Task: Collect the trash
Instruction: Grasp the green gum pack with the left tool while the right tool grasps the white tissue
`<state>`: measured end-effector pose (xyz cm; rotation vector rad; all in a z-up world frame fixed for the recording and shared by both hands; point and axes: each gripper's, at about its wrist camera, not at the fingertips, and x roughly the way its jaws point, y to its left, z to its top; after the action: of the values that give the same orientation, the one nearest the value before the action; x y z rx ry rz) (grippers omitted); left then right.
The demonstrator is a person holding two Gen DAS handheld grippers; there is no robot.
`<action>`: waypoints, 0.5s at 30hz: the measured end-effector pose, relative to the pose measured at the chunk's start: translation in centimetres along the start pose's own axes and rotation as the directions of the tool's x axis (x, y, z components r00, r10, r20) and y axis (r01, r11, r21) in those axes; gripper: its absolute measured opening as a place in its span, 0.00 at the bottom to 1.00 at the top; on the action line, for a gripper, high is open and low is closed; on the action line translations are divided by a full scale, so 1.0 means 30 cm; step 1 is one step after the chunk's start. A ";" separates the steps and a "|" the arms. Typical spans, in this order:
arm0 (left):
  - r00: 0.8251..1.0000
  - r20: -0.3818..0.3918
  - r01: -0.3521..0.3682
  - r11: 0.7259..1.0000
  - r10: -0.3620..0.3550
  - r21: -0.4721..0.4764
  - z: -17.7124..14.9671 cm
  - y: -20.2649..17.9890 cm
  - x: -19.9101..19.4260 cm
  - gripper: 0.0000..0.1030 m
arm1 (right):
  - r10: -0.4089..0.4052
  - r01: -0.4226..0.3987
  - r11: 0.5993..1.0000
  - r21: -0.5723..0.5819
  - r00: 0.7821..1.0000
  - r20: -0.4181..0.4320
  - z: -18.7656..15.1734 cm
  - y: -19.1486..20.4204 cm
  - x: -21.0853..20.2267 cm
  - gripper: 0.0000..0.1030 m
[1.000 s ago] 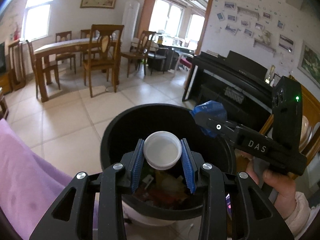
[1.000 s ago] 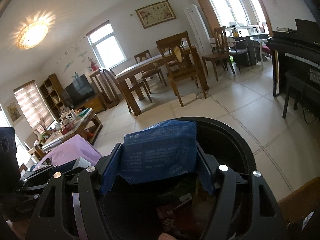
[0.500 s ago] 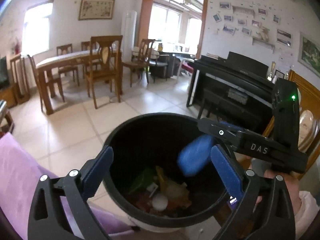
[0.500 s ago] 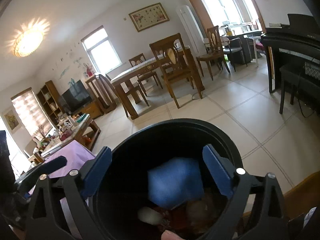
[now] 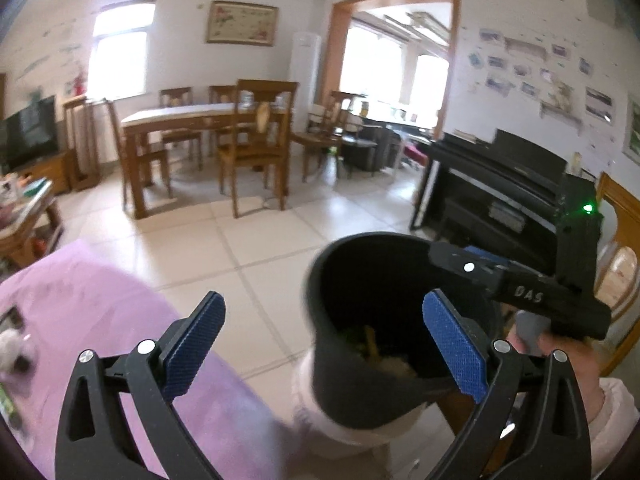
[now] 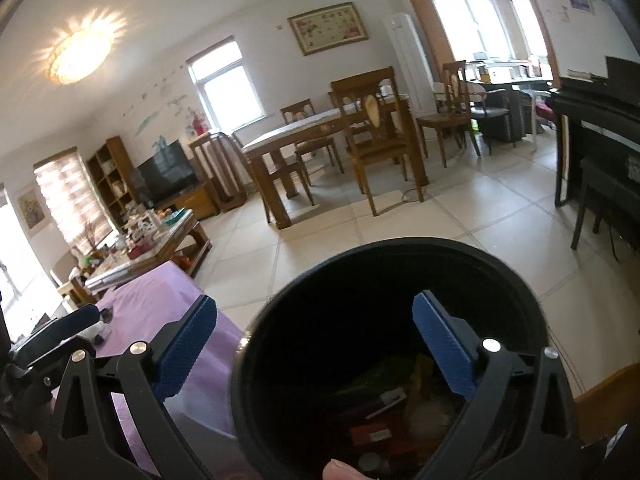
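Black bin [image 6: 400, 264] sits below the right gripper [image 6: 316, 344], opening empty; left gripper [image 5: 324, 344] gapes empty.

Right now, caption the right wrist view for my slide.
Open right gripper, empty, over the black bin of trash beside a purple-covered table.

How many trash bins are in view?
1. The black bin sits beside the purple cloth, with trash inside. Both wrist views show it. Others may lie out of frame.
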<state>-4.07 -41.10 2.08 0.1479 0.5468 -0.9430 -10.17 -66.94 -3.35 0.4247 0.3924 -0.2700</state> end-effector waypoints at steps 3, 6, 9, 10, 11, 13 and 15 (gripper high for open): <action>0.998 -0.004 -0.057 0.998 0.057 -0.039 -0.029 0.109 -0.073 0.95 | 0.030 -0.031 0.999 -0.038 0.999 -0.016 -0.008 0.082 0.019 0.95; 0.990 -0.016 -0.138 0.986 0.137 -0.091 -0.071 0.250 -0.149 0.95 | 0.068 -0.070 0.995 -0.072 0.997 -0.041 -0.014 0.172 0.050 0.95; 0.972 -0.039 -0.235 0.960 0.232 -0.152 -0.111 0.406 -0.231 0.95 | 0.111 -0.118 0.987 -0.110 0.991 -0.072 -0.028 0.270 0.087 0.95; 0.963 -0.053 -0.270 0.947 0.265 -0.172 -0.129 0.460 -0.259 0.95 | 0.127 -0.136 0.983 -0.121 0.989 -0.081 -0.033 0.301 0.097 0.95; 0.952 -0.071 -0.307 0.931 0.299 -0.196 -0.149 0.519 -0.287 0.95 | 0.148 -0.160 0.978 -0.136 0.984 -0.095 -0.038 0.342 0.112 0.95; 0.930 -0.103 -0.367 0.900 0.353 -0.235 -0.172 0.616 -0.332 0.95 | 0.175 -0.193 0.967 -0.163 0.977 -0.118 -0.046 0.410 0.137 0.95; 0.901 -0.138 -0.434 0.858 0.411 -0.277 -0.212 0.729 -0.387 0.94 | 0.212 -0.240 0.952 -0.193 0.965 -0.153 -0.061 0.486 0.171 0.95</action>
<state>5.65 -17.53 0.03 0.0240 0.6876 -0.4162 -1.32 -54.21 -2.02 0.2767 0.4905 0.0242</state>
